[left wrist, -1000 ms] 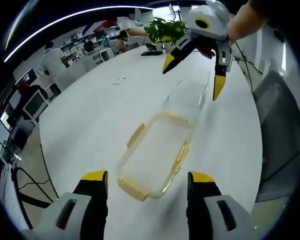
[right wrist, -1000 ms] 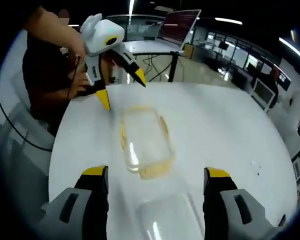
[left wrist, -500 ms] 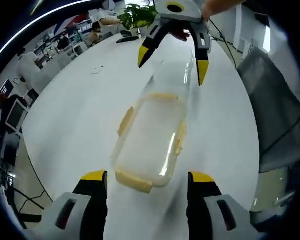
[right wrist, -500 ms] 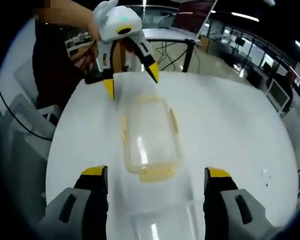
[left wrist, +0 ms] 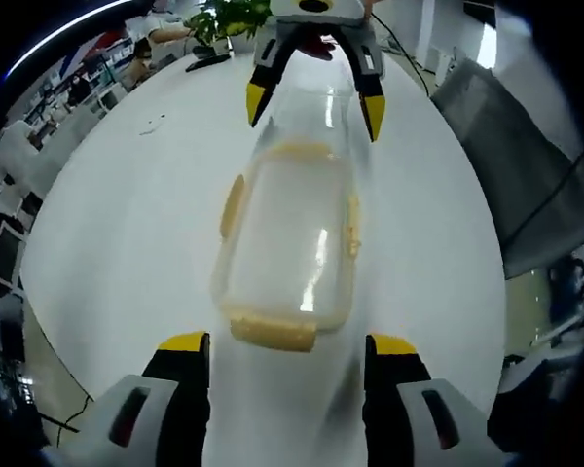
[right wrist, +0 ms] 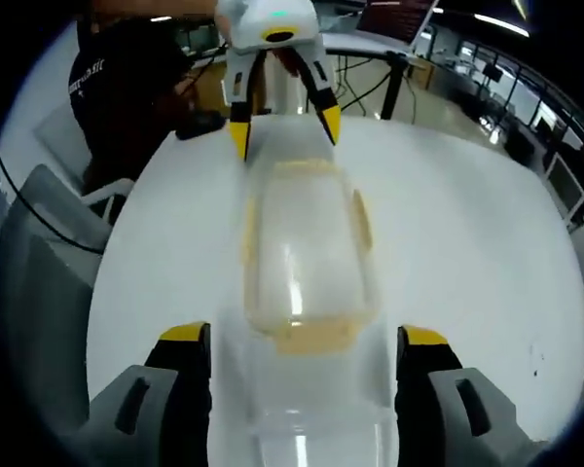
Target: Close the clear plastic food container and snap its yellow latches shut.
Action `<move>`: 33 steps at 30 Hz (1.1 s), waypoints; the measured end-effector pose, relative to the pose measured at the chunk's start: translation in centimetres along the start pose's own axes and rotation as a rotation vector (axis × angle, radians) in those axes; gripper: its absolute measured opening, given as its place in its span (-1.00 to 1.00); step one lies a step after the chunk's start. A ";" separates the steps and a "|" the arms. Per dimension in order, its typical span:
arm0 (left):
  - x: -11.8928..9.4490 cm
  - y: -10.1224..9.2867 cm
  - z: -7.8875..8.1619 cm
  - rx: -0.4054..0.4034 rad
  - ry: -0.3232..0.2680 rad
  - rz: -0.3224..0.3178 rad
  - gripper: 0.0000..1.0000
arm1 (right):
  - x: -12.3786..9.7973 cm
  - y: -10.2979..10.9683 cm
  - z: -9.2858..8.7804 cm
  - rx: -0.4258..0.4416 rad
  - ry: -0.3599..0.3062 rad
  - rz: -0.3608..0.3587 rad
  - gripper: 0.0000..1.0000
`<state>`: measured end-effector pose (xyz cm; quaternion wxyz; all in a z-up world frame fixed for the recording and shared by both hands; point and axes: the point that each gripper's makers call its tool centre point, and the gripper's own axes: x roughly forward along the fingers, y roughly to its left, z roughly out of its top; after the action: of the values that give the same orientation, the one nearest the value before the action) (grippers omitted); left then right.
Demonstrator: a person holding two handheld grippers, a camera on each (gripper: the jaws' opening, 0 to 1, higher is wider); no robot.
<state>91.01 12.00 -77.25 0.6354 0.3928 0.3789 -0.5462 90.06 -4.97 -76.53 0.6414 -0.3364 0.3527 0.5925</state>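
The clear container (left wrist: 287, 248) lies on the white tabletop (left wrist: 127, 214) with its long axis running straight from the left tool (left wrist: 286, 350) to the right tool (left wrist: 311, 92), one at each short end. In the right gripper view its yellow end latch (right wrist: 310, 336) sits between the right tool's (right wrist: 297, 345) wide-open, empty jaws (the left tool (right wrist: 280, 122) is equally spread and empty). Compared with a second ago, both tools have lined up squarely and closed in.
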 end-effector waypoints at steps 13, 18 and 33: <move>1.8 0.4 0.2 0.034 0.002 -0.058 0.16 | 1.0 0.3 -0.4 -0.010 0.039 0.023 0.50; 2.0 0.3 0.4 0.047 -0.001 -0.085 0.16 | 1.2 0.3 -0.7 -0.021 0.055 0.031 0.47; 1.9 0.6 0.2 0.073 -0.004 -0.094 0.06 | 1.7 -0.2 -1.2 -0.054 0.087 0.027 0.28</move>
<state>91.89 11.09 -78.88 0.5953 0.3961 0.3755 -0.5897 90.30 -5.11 -78.60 0.6081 -0.3742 0.3689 0.5951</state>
